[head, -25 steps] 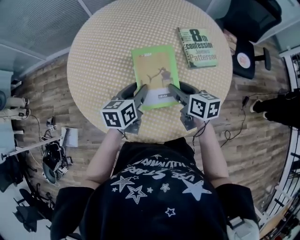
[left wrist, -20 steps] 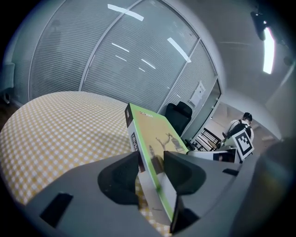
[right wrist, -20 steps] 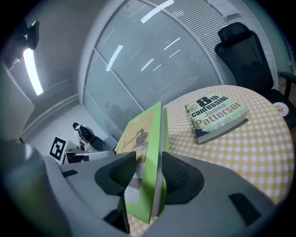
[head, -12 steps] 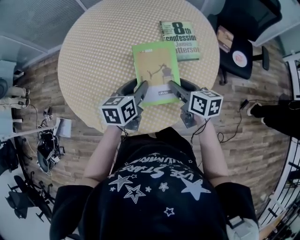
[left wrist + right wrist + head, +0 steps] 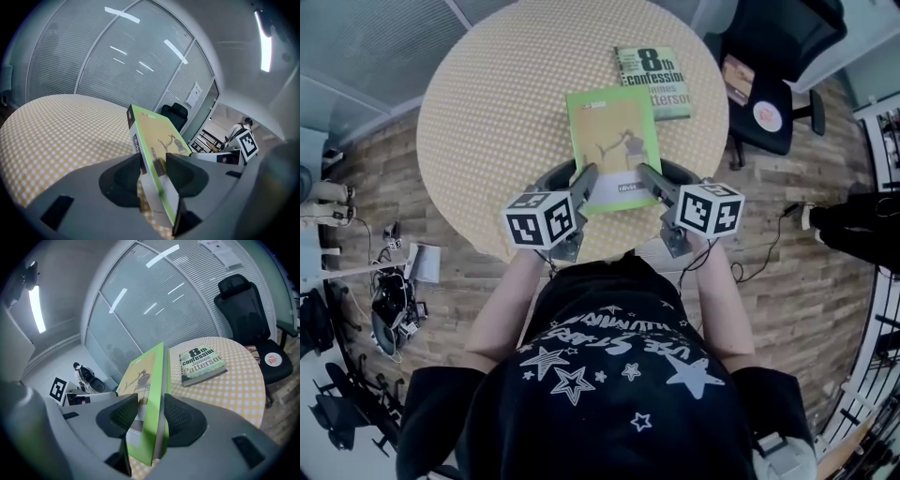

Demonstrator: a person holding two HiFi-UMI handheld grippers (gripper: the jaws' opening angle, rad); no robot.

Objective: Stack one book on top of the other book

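Left tongs (image 5: 581,181), right tongs (image 5: 650,180) on green book (image 5: 610,141) (sides)

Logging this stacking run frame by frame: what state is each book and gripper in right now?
green book: closed, held off the table, gripped at both side edges.
8th Confession book: closed, flat on table, cover up.
left gripper: shut on green book.
right gripper: shut on green book.
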